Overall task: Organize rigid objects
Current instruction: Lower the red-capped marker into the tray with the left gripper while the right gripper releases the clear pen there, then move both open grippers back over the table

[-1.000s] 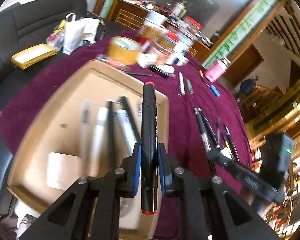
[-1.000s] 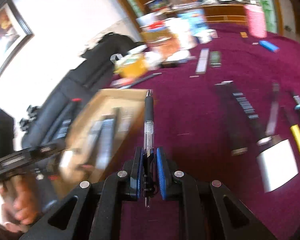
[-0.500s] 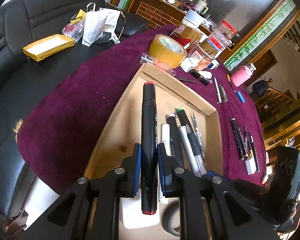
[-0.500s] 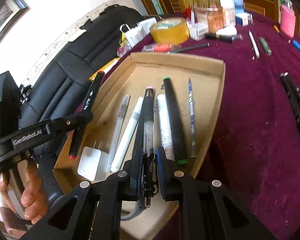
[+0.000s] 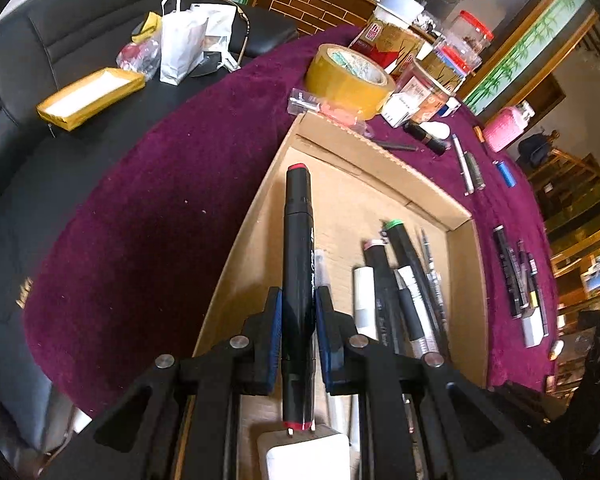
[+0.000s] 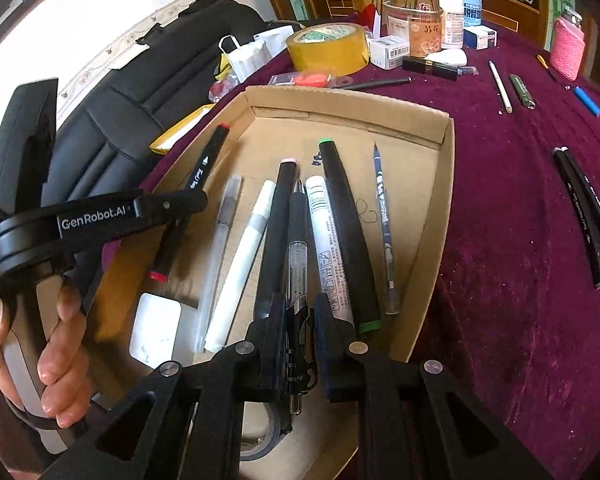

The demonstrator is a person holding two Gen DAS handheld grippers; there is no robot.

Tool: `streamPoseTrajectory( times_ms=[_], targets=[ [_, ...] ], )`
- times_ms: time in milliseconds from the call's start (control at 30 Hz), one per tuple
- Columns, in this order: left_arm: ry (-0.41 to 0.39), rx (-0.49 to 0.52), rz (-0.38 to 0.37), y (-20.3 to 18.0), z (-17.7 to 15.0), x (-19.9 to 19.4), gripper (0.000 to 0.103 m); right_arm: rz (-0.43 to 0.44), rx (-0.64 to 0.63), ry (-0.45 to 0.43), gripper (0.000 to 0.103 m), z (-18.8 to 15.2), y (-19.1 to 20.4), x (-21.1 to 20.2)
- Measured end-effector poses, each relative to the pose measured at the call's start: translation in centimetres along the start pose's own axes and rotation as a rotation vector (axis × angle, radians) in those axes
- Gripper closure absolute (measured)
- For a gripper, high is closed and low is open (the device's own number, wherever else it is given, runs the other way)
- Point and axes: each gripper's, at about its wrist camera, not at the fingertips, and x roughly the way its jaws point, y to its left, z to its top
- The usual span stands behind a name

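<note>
Two grippers hang over the cardboard tray [image 6: 446, 184] — the left gripper [image 5: 298, 336] clamps a red-capped black marker [image 5: 298, 264] above its left edge, the right gripper [image 6: 298, 340] pinches a black gel pen [image 6: 298, 240] among the markers.

Bare cardboard shows at the far end of the tray [image 6: 447, 160], past the pen tips, so there's room for me there. My left hand-held gripper [image 6: 180, 216] hangs over the tray's left wall. The row of pens [image 6: 332, 240] fills the middle. The tape roll [image 6: 327, 48] crowds just beyond the far wall; the tabletop [image 6: 500, 220] on my right lies open.
</note>
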Motion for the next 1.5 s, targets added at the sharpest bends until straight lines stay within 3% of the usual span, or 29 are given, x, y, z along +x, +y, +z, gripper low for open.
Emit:
streamPoseTrajectory(
  times_ms=[667,767,833,900,1067,1167,1233,1300,1367,1433,1500],
  targets=[
    [0.035,0.086,0.128,-1.4,0.7,1.6,0.087,-0.040,-0.029,0.042,0.087,-0.3,0.8,1.1],
    [0.024,0.064,0.077,-1.0,0.8,1.3,0.082,-0.039,-0.030,0.044,0.087,-0.3,0.8,1.1],
    [0.021,0.060,0.030,-0.9,0.8,1.0,0.069,-0.033,-0.034,0.044,0.087,-0.3,0.7,1.1],
    [0.010,0.055,0.026,-0.9,0.7,0.7,0.062,-0.015,-0.018,0.043,0.086,-0.3,0.4,0.9],
    [-0.002,0.002,-0.009,-0.5,0.3,-0.4,0.062,0.021,-0.024,0.005,0.085,-0.4,0.2,-0.5],
    [-0.063,-0.016,-0.029,-1.1,-0.7,-2.4,0.060,0.082,-0.023,-0.029,0.075,-0.9,-0.5,-2.0],
    [-0.117,-0.032,-0.045,-2.0,-1.9,-4.0,0.049,0.139,-0.040,-0.057,0.072,-1.4,-1.0,-3.1],
    [-0.145,-0.039,-0.065,-3.2,-2.9,-5.0,0.045,0.178,-0.054,-0.082,0.065,-2.0,-1.9,-4.2],
    [-0.174,-0.027,-0.095,-5.0,-4.2,-6.0,0.043,0.220,-0.052,-0.105,0.061,-2.7,-3.4,-5.3],
    [-0.193,-0.023,-0.112,-6.7,-5.2,-6.5,0.034,0.240,-0.030,-0.130,0.059,-3.4,-5.6,-6.5],
    [-0.198,-0.004,-0.126,-8.9,-6.2,-6.6,0.034,0.240,-0.010,-0.160,0.051,-4.0,-7.9,-7.8]
  ],
)
